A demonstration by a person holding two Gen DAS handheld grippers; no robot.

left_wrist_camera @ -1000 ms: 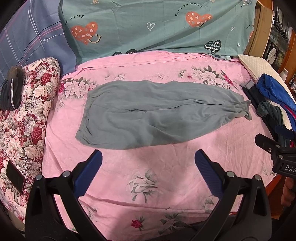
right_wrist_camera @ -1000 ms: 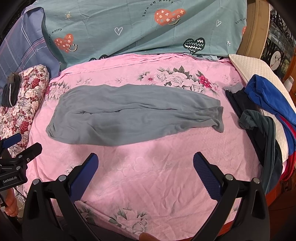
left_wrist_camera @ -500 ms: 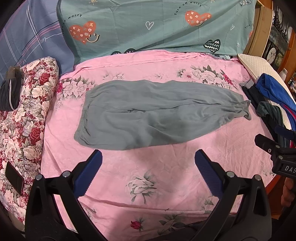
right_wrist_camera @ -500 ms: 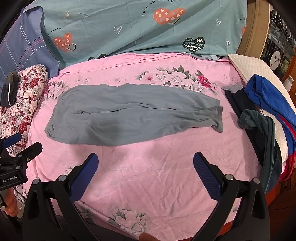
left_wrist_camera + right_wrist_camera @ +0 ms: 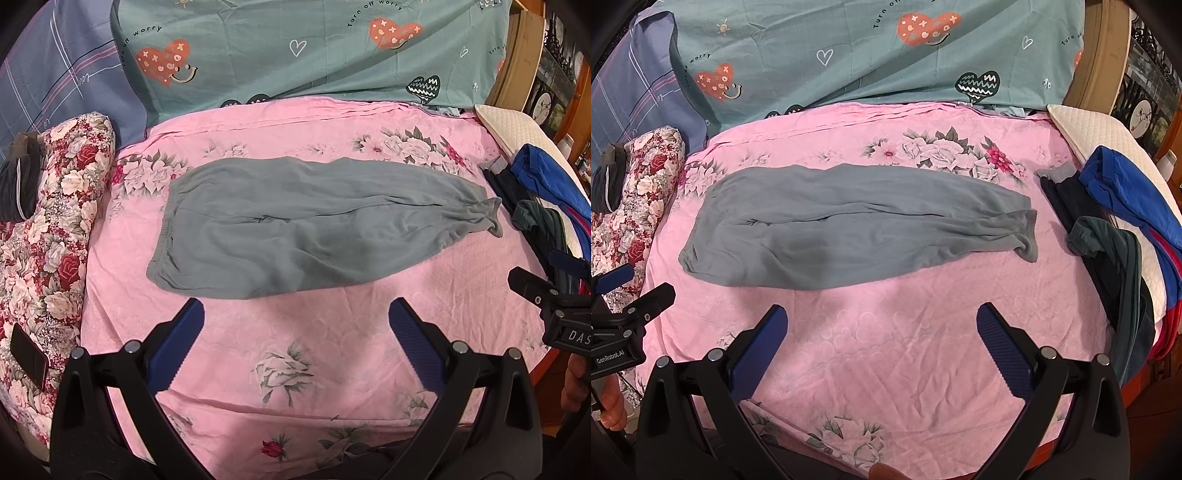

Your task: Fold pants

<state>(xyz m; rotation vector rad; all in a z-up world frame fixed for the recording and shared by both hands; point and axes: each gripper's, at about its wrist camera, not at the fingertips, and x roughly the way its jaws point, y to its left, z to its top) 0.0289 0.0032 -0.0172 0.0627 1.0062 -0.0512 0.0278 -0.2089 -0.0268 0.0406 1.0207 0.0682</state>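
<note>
Grey-green pants (image 5: 303,225) lie flat on the pink floral bed sheet (image 5: 295,350), one leg folded over the other, waistband to the left, cuffs to the right. They also show in the right wrist view (image 5: 849,236). My left gripper (image 5: 295,325) is open and empty, hovering above the sheet just in front of the pants' near edge. My right gripper (image 5: 881,328) is open and empty, also in front of the pants. Each gripper shows at the edge of the other's view.
A pile of dark, blue and red clothes (image 5: 1119,236) lies on the bed's right side beside a white pillow (image 5: 1108,140). A red floral cushion (image 5: 48,229) with a phone (image 5: 27,354) on it lies left. A teal quilt (image 5: 295,51) is behind.
Both views have shifted slightly; the pants sit a little lower and closer in frame. The pants have not moved on the bed and both grippers stay open.
</note>
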